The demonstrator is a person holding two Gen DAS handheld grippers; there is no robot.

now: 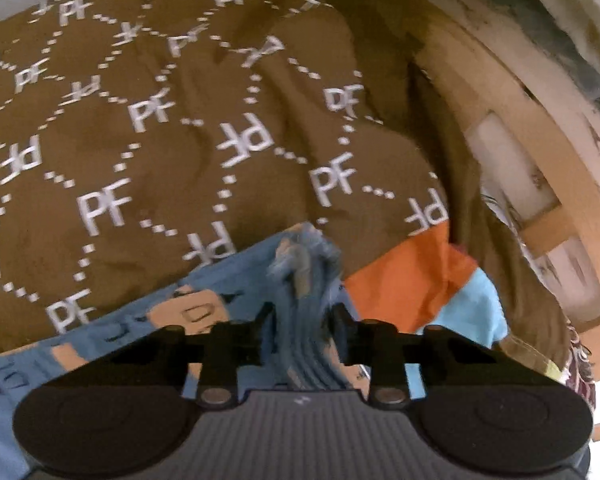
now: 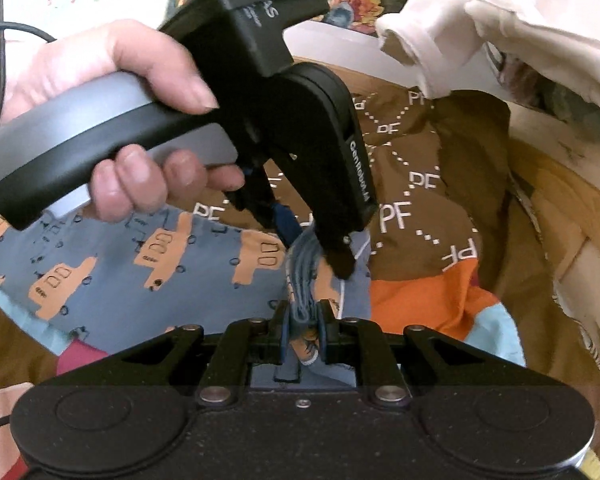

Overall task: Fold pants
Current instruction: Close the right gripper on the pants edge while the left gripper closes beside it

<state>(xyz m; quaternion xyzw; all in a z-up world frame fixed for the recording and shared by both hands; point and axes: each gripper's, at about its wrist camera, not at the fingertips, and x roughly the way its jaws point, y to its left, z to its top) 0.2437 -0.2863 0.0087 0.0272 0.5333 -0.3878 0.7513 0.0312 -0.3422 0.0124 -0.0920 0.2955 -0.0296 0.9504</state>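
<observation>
The pants are blue-grey with orange truck prints and lie on a brown "PF" patterned sheet. They also show in the left wrist view. My left gripper is shut on a bunched ribbed band of the pants. In the right wrist view the left gripper is held by a hand just ahead and pinches the same bunch. My right gripper is shut on that bunched band right below the left one.
An orange and light blue cloth lies right of the pants, also in the right wrist view. A wooden frame runs along the right. A white garment hangs at the upper right. A black cable hangs at left.
</observation>
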